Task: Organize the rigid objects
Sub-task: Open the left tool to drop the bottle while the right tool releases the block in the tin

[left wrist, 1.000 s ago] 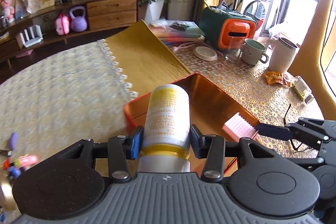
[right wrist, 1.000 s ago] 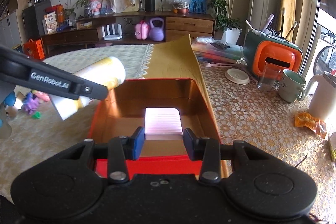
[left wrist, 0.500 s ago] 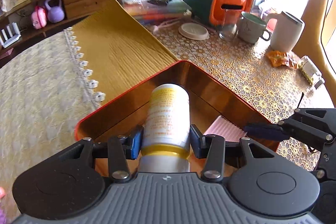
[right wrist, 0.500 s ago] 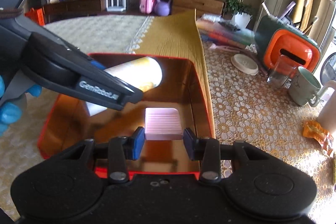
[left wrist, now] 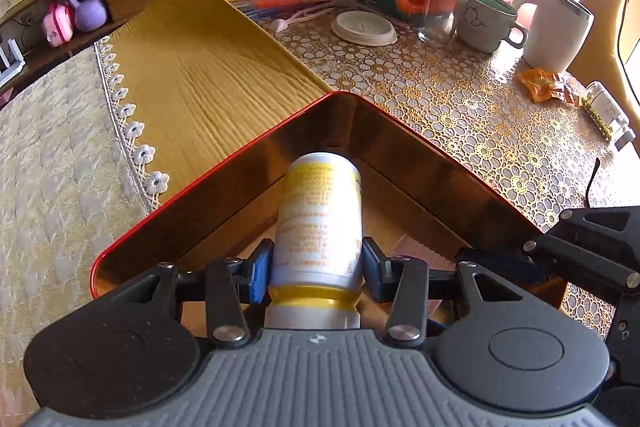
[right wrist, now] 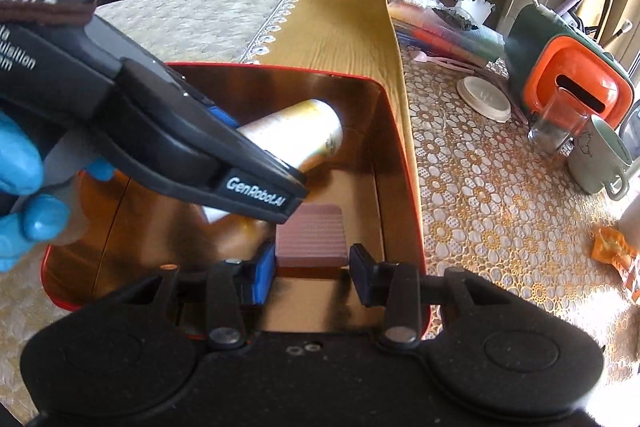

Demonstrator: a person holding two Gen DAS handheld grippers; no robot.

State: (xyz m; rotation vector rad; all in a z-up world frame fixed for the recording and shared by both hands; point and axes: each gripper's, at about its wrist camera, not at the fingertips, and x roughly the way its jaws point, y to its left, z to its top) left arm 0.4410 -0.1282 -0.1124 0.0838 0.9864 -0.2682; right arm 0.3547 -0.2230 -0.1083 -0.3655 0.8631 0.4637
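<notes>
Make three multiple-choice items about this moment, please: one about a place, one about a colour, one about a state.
1. Where is the pink ridged block?
A. inside the red tin
B. on the lace tablecloth
C. beside the mug

2. What colour is the band near the bottle's gripped end?
A. green
B. yellow
C. purple

3. What is the left gripper doing?
A. hanging open and empty
B. clamping the bottle
C. holding the mug

Answers: 1 A, the block sits between the right gripper's fingers within the red tin's walls. 2 B, a yellow band shows just behind the pads. 3 B, both blue pads press the bottle's sides.
</notes>
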